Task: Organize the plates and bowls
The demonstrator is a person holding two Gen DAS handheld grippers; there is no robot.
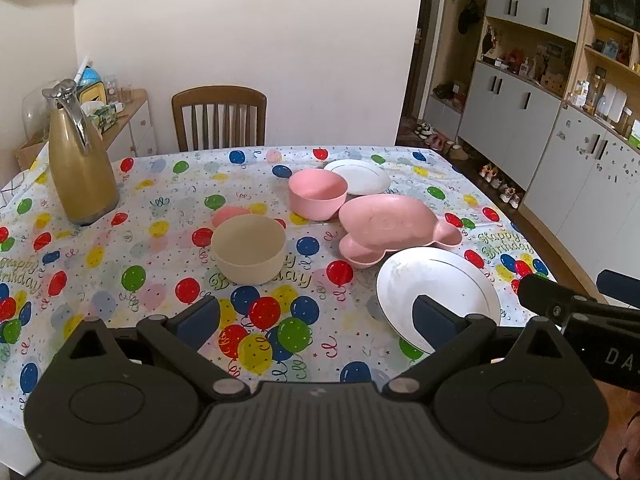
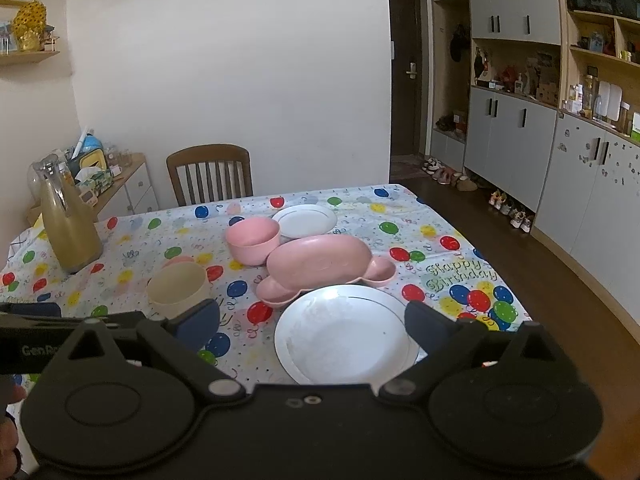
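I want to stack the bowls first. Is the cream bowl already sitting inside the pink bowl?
No. The cream bowl stands alone on the tablecloth, apart from the pink bowl farther back.

Left gripper (image 1: pixel 316 320): held level above the near edge of the balloon-print tablecloth (image 1: pixel 160 216), jaws spread wide, blue-padded fingers (image 1: pixel 198 322) gripping nothing. Right gripper (image 2: pixel 312 326): likewise above the cloth's near edge, toward its right end, jaws spread wide and empty; its black finger and blue pad show at the right border of the left wrist view. A little of the person's hand (image 2: pixel 10 408) shows at the left border of the right wrist view.
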